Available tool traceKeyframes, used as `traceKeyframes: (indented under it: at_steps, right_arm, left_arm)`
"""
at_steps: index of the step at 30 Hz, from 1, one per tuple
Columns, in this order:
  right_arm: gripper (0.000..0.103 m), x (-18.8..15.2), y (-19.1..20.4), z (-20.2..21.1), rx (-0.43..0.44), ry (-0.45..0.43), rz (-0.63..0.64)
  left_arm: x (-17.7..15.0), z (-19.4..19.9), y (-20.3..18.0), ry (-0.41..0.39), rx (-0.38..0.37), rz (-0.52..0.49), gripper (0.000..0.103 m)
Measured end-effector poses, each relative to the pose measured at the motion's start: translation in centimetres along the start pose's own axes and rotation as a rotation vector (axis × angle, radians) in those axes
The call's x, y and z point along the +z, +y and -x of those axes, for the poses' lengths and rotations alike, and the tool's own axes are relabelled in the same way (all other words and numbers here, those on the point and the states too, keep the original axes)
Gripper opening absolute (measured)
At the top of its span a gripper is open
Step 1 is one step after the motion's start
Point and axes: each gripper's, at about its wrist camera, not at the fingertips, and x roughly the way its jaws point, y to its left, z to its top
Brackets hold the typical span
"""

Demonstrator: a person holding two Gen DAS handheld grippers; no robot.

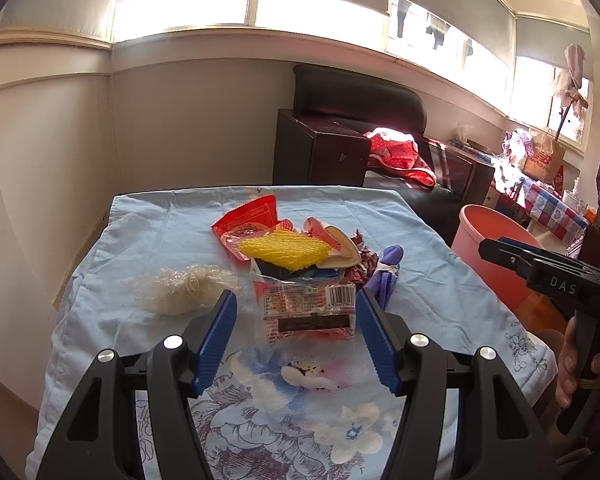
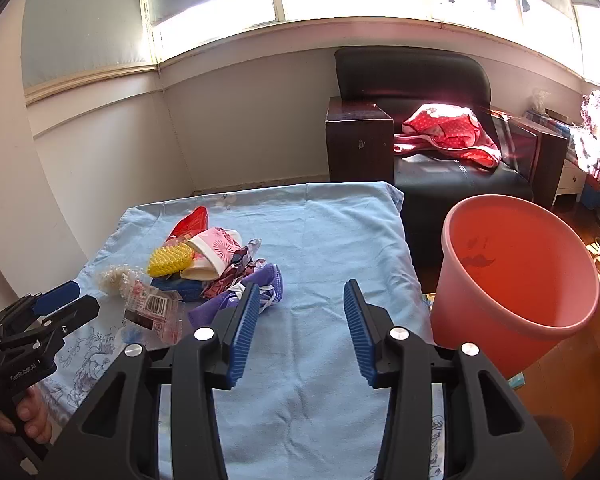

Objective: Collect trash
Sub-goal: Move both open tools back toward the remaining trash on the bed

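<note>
A heap of trash lies on the light blue cloth (image 1: 148, 236) over the table: a clear printed wrapper with a barcode (image 1: 306, 312), yellow foam net (image 1: 286, 250), a red packet (image 1: 252, 214), a pink paper cup (image 2: 216, 254), purple crumpled material (image 2: 236, 300) and a clump of clear plastic (image 1: 180, 290). My left gripper (image 1: 296, 304) is open, its blue pads standing either side of the barcode wrapper without touching it. My right gripper (image 2: 298, 300) is open and empty over bare cloth, just right of the purple material. A pink bin (image 2: 516, 276) stands beside the table's right edge.
A dark armchair (image 2: 420, 92) with a red dotted cloth (image 2: 448, 128) stands behind the table. A cluttered side table with a checked cover (image 1: 548, 204) is at far right. A hand (image 1: 572, 364) holds the right gripper's handle. Walls close off the left side.
</note>
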Motion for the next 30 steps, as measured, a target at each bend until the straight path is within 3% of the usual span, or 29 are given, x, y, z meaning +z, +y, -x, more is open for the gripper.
traceKeyframes:
  at_steps: [9, 14, 19, 24, 30]
  right_arm:
    - [0.045, -0.4, 0.4, -1.2, 0.018, 0.038, 0.010]
    - [0.045, -0.3, 0.3, -1.8, 0.028, 0.049, 0.006]
    - [0.045, 0.1, 1.0, -2.5, 0.050, 0.053, 0.023]
    - [0.045, 0.7, 2.1, -3.0, 0.080, 0.052, 0.060]
    - [0.045, 2.1, 3.9, -4.1, 0.162, 0.070, 0.101]
  left_arm:
    - [0.9, -1.8, 3.4, 0.014, 0.103, 0.056, 0.061]
    - [1.8, -3.8, 6.7, 0.055, 0.150, 0.156, 0.061]
    - [2.1, -6.5, 9.1, 0.155, 0.115, 0.270, 0.061]
    - [1.4, -8.3, 10.7, 0.242, 0.128, 0.350, 0.061]
    - [1.7, -7.8, 11.5, 0.222, 0.120, 0.405, 0.061]
